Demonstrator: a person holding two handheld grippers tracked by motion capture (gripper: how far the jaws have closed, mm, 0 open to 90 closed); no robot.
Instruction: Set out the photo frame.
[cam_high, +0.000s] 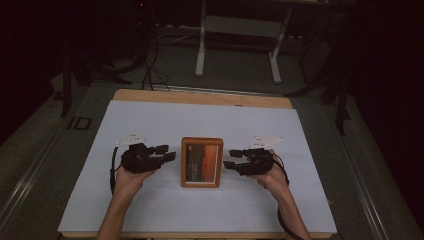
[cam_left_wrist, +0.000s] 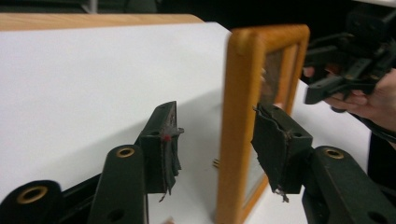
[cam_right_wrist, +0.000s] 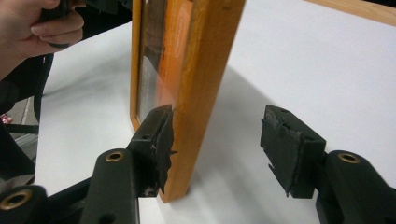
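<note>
Picture frame (cam_high: 201, 162) sits between my two claws on the white sheet (cam_high: 150, 125) covering the tabletop. My left claw (cam_high: 169, 152) stands parted around its left edge, pads off the wood; my right claw (cam_high: 229, 158) gapes wide at the right edge (one pad just beside it). Frame's long axis runs away from me, both hands equally near. No writing is legible.

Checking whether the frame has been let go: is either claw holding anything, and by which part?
Nothing is held. Both claws, left and right, stand open beside the long side edges of the wooden picture frame.
</note>
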